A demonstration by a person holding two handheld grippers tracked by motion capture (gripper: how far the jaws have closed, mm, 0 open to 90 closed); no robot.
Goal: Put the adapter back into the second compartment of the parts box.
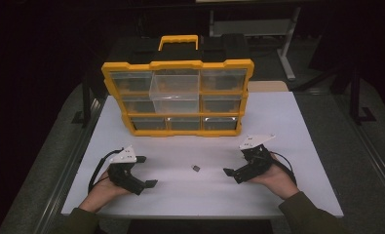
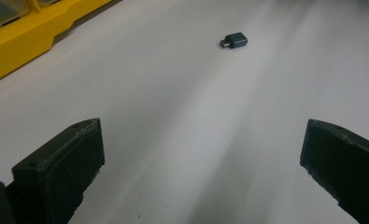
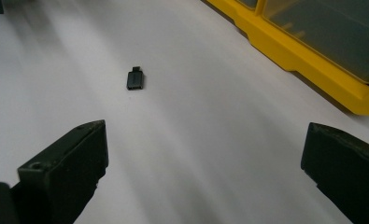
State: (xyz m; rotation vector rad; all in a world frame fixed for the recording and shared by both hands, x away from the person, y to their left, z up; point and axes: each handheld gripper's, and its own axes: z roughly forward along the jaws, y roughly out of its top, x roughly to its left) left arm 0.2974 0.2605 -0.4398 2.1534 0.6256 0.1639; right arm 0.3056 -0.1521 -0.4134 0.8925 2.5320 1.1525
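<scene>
Lying alone on the white tabletop [image 1: 278, 122], a small dark plug adapter [image 1: 196, 168] sits between the two grippers, touching neither. In the left gripper view the adapter [image 2: 234, 40] rests well ahead of the jaws with its metal plug end turned to that view's left; in the right gripper view it [image 3: 135, 80] lies ahead and toward the left jaw, plug end pointing away.

The left gripper [image 1: 147, 171] rests at the near left of the table in the person's left hand [image 1: 102, 189], its jaws spread wide and holding nothing. The right gripper [image 1: 233, 174] rests at the near right in the right hand [image 1: 278, 176], jaws likewise parted and empty, aimed inward toward the adapter. A cable loops from each gripper across the white surface.

At the far side of the table stands a yellow-framed parts organizer [image 1: 178, 97] with a black back and a yellow carry handle [image 1: 179, 41], upright and facing the person. Its clear drawers sit in three rows; the middle drawer of the top row [image 1: 175, 92] is pulled forward out of the frame. The organizer's yellow edge appears in the upper left of the left gripper view [image 2: 28, 42] and the upper right of the right gripper view [image 3: 303, 56].

The tabletop is plain, matte and brightly lit, while the room around it is dark. Grey flooring shows on both sides, and the pale legs of another table [image 1: 287, 48] stand behind.
</scene>
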